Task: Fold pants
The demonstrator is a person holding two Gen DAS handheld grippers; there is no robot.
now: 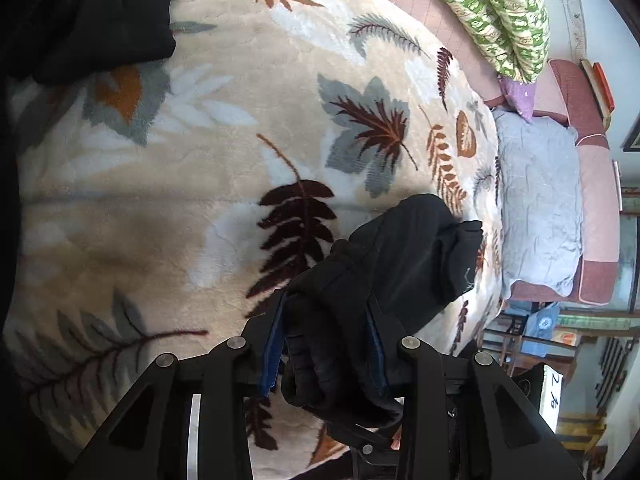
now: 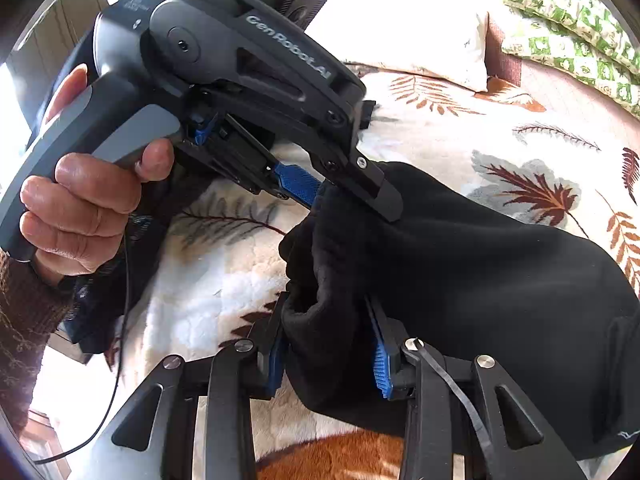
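Note:
The black pants (image 2: 480, 264) lie over a leaf-patterned blanket on a bed. My right gripper (image 2: 326, 308) is shut on a bunched edge of the pants, with blue pads on both sides of the cloth. My left gripper (image 1: 326, 312) is shut on another bunch of the pants (image 1: 392, 256) and holds it above the blanket. In the right wrist view the left gripper (image 2: 344, 196) is held by a hand and pinches the pants just above the right gripper. More of the black cloth (image 1: 92, 20) lies at the upper left of the left wrist view.
The cream blanket with leaf print (image 1: 240, 120) covers the bed. A grey pillow (image 1: 540, 200) and a green patterned quilt (image 1: 500, 12) lie at the bed's far side. A white pillow (image 2: 420, 32) lies beyond the pants. Furniture stands past the bed edge (image 1: 560, 340).

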